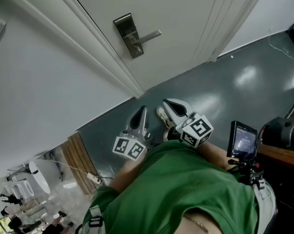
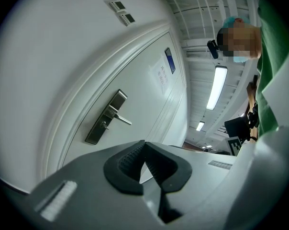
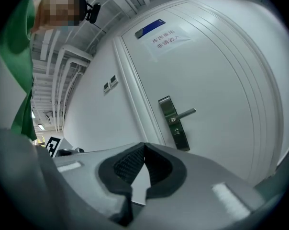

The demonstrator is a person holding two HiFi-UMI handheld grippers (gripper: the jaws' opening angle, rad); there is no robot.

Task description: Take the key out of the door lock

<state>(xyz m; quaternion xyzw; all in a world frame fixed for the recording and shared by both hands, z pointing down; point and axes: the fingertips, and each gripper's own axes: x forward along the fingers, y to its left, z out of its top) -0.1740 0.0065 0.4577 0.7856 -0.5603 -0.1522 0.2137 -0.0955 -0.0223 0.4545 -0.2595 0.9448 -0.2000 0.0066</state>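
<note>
Near the latch edge of the door (image 1: 186, 13), on the steel lock plate (image 1: 129, 35) just under the lever handle (image 1: 149, 35), a small stub that I take for the key (image 3: 172, 120) sits in the cylinder, though it is too small to be sure. The left gripper (image 2: 144, 147) and the right gripper (image 3: 144, 147) both have their jaws pressed together on nothing, well apart from the door. One gripper should open before it arrives, come in level beneath the lever, pinch the key squarely and draw it straight out.

Left claw (image 1: 141, 113) and right claw (image 1: 169, 106) hover well short of the lock (image 1: 131, 37).
</note>
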